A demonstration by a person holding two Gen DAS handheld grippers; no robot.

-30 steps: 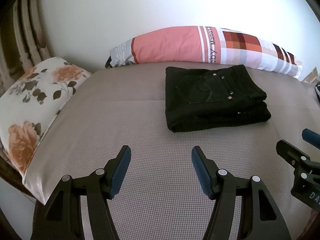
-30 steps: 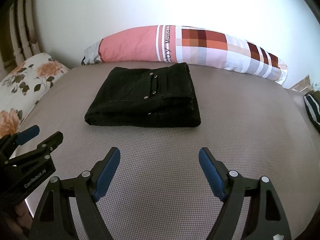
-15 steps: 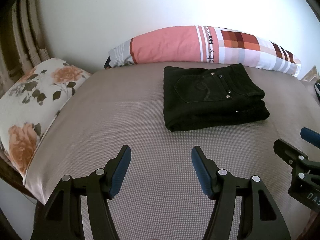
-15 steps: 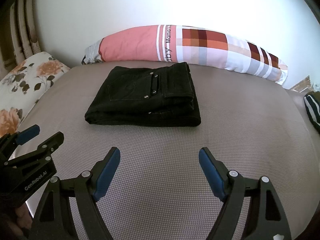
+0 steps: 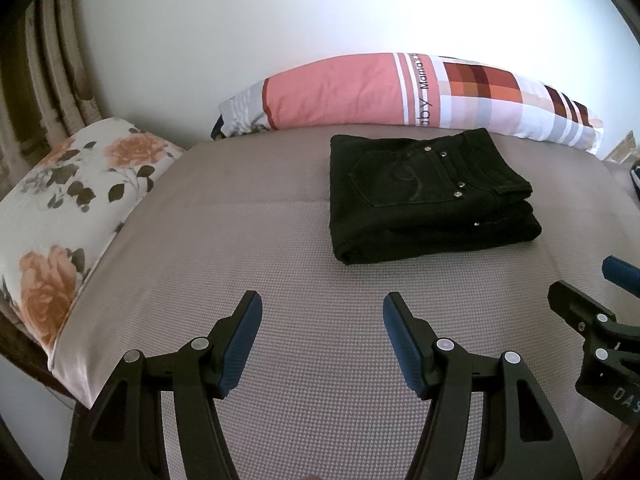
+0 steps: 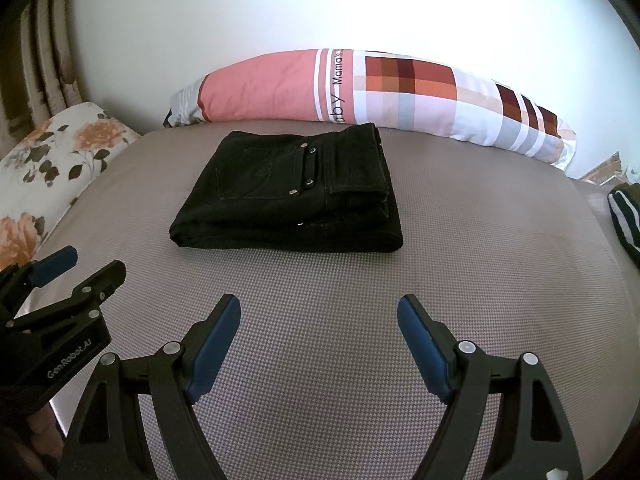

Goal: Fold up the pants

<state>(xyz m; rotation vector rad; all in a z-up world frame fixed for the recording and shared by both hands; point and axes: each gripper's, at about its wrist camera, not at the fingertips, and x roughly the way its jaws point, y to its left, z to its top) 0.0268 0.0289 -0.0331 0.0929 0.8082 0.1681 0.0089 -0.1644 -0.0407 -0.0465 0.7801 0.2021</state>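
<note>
Black pants (image 5: 428,196) lie folded on the bed (image 5: 240,248), just before a long bolster pillow (image 5: 400,88); left tool (image 5: 322,316) and right tool (image 6: 319,320) hover spread, empty.

Long bolster pillow (image 6: 360,92), white stripe beside its pink panel: the printed word "Mama's" runs lengthwise, followed by larger letters of which only "by" reads clearly. My left gripper (image 6: 60,280), as I see it from my right wrist: white lettering "GenRobot.AI" along its black body. My right gripper (image 5: 600,320), as seen from my left wrist: white letters "DAS", cut off at the frame edge.
</note>
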